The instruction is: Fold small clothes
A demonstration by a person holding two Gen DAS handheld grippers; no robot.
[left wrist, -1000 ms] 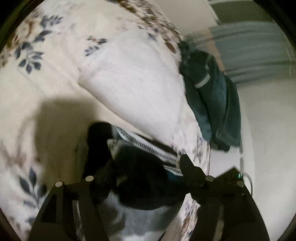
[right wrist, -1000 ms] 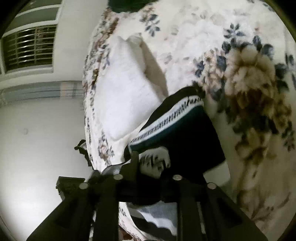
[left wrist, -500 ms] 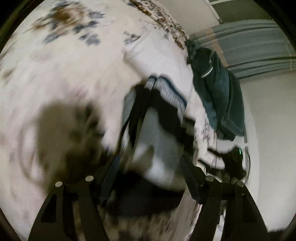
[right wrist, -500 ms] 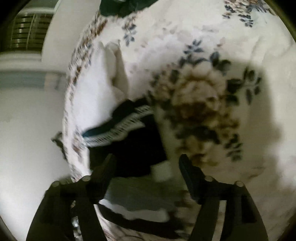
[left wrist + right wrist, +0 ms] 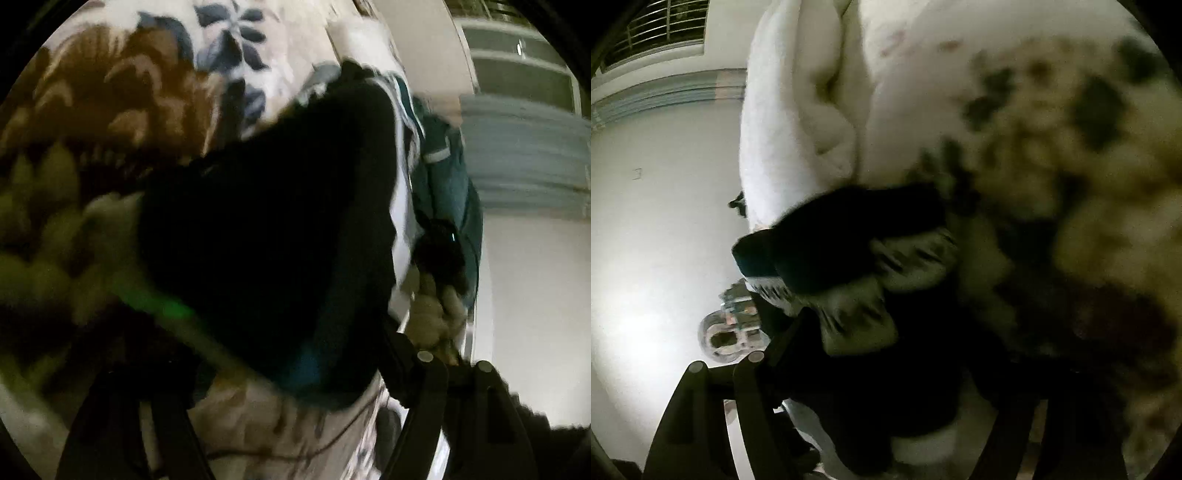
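We keep the dark garment (image 5: pixel 266 229) flat on the floral bedspread (image 5: pixel 110 96). Both the left gripper (image 5: pixel 258 398) and right gripper (image 5: pixel 886 387) are spread wide around it; we press the fold evenly.

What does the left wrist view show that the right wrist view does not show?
Only the left wrist view shows a teal garment hanging at the bed edge. Only the right wrist view shows a white folded cloth and a barred window. Both show the dark garment on the floral blanket.
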